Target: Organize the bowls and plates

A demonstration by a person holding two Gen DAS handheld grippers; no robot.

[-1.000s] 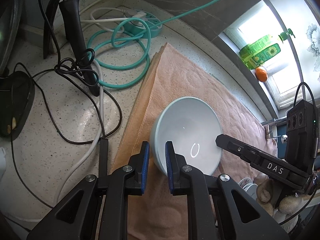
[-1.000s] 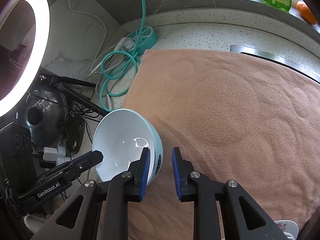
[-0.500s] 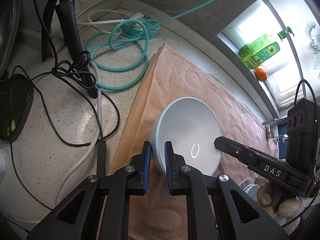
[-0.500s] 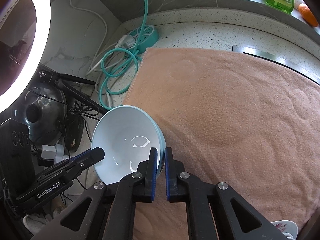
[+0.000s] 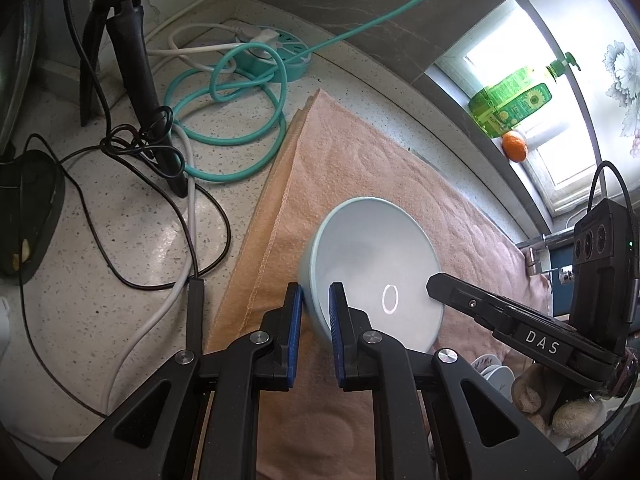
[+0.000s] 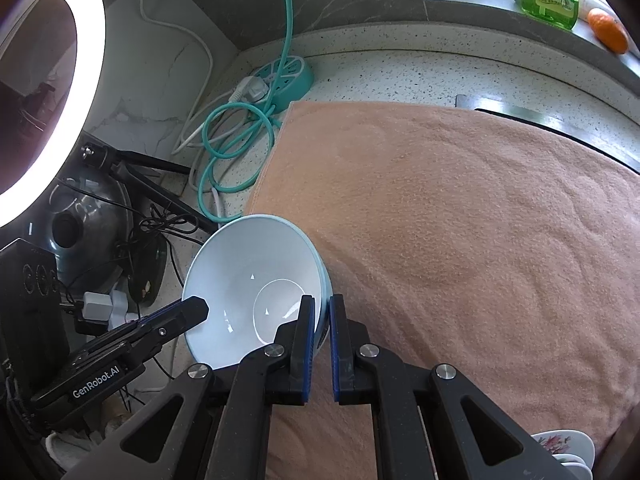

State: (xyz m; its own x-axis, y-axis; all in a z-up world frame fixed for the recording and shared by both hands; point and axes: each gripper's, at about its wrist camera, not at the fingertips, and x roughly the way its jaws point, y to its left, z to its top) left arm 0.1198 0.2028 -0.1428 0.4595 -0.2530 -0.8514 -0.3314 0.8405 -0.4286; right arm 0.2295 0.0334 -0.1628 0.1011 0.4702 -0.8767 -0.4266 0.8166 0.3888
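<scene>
A pale blue bowl [image 5: 372,256] with a white inside is held tilted over the left edge of a pink towel [image 5: 360,168]. My left gripper [image 5: 315,328] is shut on the bowl's near rim. My right gripper [image 6: 323,334] is shut on the opposite rim of the same bowl [image 6: 248,280]. Each gripper shows in the other's view, reaching to the bowl from the far side. White dishes with a floral print [image 6: 560,448] peek in at the bottom right, mostly hidden.
Left of the towel [image 6: 460,240] lie a teal power strip [image 5: 276,52] with coiled teal cable, black and white cables, and a tripod leg [image 5: 140,76]. A ring light [image 6: 48,80] stands at the far left. A green bottle [image 5: 512,104] and an orange [image 5: 515,146] sit on the windowsill.
My right gripper closed on the bowl's rim. The bowl has risen and tilted, held between both grippers, and both views have shifted slightly.
</scene>
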